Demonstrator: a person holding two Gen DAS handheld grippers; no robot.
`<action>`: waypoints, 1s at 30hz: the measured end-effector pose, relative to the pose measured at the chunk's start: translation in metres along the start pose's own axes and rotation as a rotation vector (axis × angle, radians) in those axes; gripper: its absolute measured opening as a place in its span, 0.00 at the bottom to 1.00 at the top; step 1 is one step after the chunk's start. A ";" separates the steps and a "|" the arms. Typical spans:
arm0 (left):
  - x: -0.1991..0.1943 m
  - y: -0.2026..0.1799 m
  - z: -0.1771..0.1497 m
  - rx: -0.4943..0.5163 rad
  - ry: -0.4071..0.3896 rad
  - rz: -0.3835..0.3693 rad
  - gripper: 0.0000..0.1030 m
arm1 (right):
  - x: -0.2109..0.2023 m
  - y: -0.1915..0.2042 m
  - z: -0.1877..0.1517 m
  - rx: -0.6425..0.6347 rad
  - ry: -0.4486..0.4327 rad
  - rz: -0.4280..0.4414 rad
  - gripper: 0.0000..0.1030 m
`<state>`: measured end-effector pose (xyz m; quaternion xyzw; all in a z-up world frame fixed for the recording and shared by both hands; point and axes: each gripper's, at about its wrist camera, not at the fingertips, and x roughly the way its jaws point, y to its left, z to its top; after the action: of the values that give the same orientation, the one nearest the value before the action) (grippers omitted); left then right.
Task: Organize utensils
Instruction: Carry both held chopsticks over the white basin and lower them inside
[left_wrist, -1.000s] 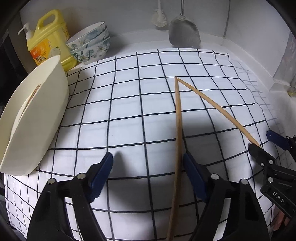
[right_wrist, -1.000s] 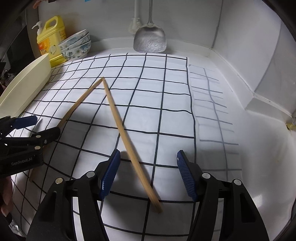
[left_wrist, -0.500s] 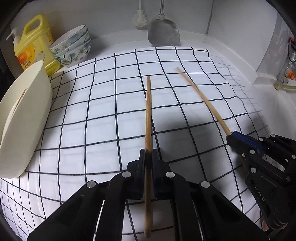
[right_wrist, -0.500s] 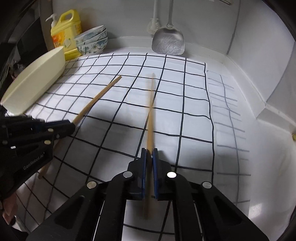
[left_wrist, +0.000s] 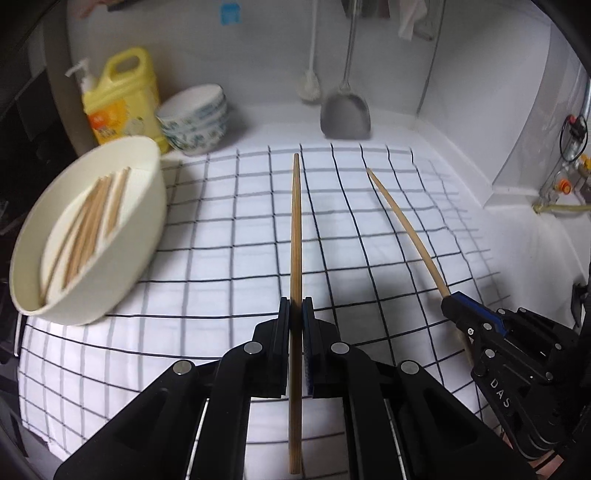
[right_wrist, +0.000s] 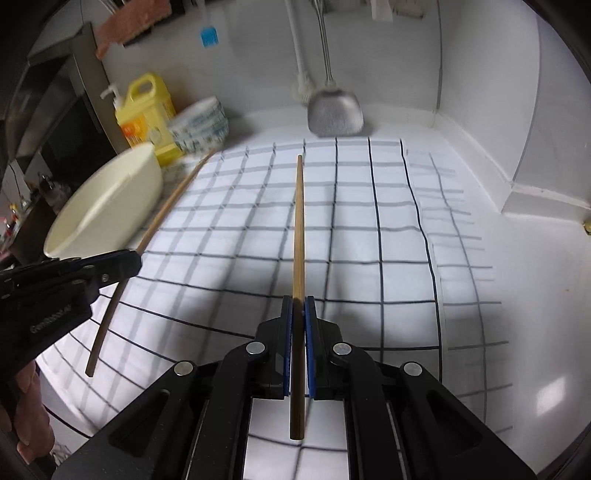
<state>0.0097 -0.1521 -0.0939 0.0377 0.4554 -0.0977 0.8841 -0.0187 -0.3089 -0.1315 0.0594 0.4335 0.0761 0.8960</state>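
Two chopsticks are off the checked cloth (left_wrist: 229, 229), one in each gripper. The left gripper (left_wrist: 295, 314) has its jaws clamped on the left chopstick (left_wrist: 295, 229); the right gripper (right_wrist: 298, 306) has its jaws clamped on the right chopstick (right_wrist: 298, 229). Each stick's rear end juts back between the jaw arms. More chopsticks (left_wrist: 88, 229) lie in the cream bowl (left_wrist: 144, 236), blurred, so their count is unclear. A yellow bottle (left_wrist: 122, 99), stacked bowls (left_wrist: 199, 118) and a hanging spatula (left_wrist: 345, 118) are soft with motion blur. A hand (right_wrist: 26, 417) is cut off at the right view's edge.
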 end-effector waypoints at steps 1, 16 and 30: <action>-0.011 0.004 0.001 -0.003 -0.016 0.010 0.07 | -0.006 0.004 0.002 0.000 -0.012 0.005 0.06; -0.112 0.127 0.022 -0.085 -0.159 0.049 0.07 | -0.057 0.129 0.054 -0.068 -0.136 0.044 0.06; -0.095 0.282 0.083 -0.103 -0.144 0.047 0.07 | 0.001 0.263 0.125 -0.007 -0.145 0.053 0.06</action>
<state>0.0802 0.1236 0.0257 -0.0043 0.3942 -0.0557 0.9173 0.0582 -0.0561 -0.0101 0.0731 0.3655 0.0967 0.9229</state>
